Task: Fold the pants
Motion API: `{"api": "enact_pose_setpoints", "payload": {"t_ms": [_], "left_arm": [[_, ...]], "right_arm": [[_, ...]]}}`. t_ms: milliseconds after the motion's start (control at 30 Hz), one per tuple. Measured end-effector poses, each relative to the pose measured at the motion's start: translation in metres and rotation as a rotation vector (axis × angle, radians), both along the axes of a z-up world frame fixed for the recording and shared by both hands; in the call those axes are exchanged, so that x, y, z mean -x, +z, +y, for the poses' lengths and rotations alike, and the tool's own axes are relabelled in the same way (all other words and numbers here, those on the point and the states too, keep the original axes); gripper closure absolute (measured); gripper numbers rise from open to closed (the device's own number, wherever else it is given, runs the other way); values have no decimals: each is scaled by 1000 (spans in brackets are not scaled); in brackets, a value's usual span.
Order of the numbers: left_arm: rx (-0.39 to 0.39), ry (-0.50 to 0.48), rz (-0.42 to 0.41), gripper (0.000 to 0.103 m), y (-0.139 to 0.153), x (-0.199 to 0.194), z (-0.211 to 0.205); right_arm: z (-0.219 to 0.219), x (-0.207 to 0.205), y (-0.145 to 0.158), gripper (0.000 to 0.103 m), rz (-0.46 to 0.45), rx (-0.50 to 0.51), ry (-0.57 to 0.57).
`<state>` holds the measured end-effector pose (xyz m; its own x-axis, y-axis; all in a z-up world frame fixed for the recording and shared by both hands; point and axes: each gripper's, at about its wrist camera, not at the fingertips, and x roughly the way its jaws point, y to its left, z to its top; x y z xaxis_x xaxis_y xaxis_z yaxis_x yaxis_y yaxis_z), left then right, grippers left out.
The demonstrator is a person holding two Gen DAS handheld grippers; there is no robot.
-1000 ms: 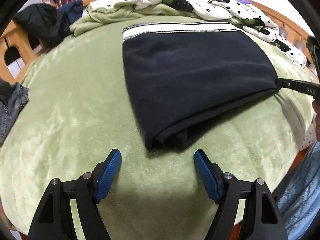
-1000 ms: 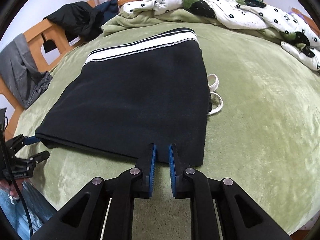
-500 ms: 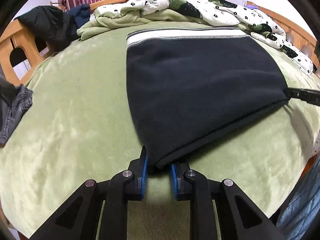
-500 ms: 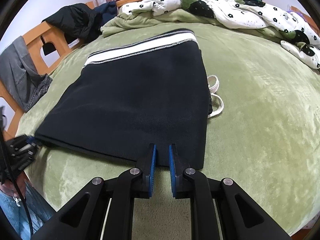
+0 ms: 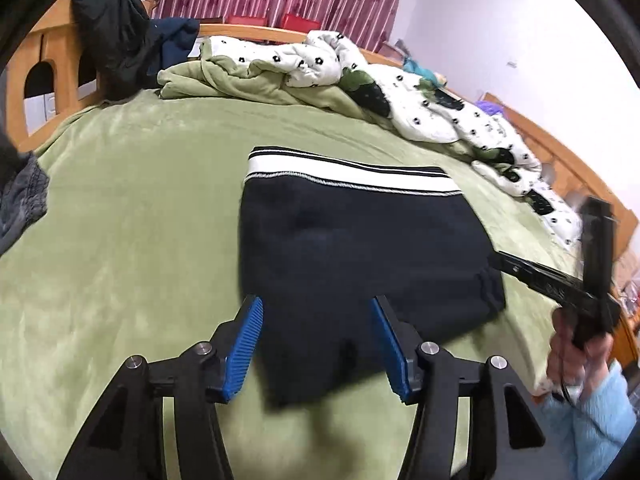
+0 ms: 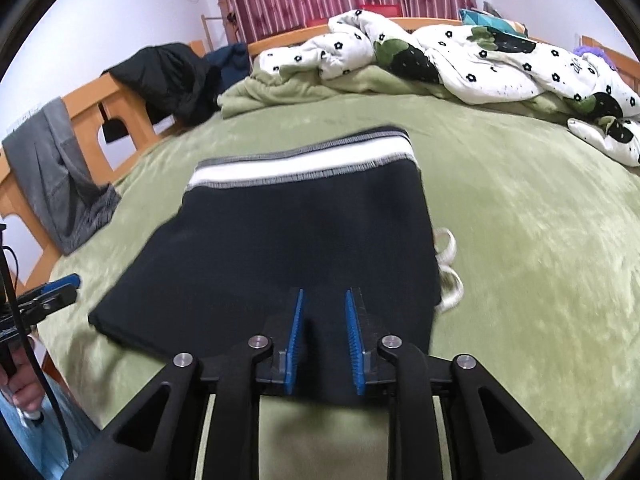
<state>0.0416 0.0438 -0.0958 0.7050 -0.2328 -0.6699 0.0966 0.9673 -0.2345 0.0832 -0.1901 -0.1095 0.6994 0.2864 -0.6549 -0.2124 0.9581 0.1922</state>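
Green bedspread under folded black pants; left gripper and right gripper just released

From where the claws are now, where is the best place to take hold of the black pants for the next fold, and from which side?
Probably the near folded edge of the black pants, one claw near each near corner, coming in low from the near side of the bed. That edge is thick and faces both claws, while the striped waistband lies at the far end as the target.
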Motion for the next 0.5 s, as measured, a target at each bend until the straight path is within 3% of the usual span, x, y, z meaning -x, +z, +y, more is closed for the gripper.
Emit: {"api": "enact_pose_setpoints", "payload": {"t_ms": [167, 333, 500], "left_arm": [[-40, 37, 155, 49, -39, -28, -20], [-71, 47, 135, 47, -41, -22, -25], [-57, 55, 143, 46, -42, -20, -21]], "right_arm": [[10, -19, -28, 79, 73, 69, -25], [26, -9, -31, 80, 41, 201, -27], [20, -9, -32, 80, 55, 172, -38]]}}
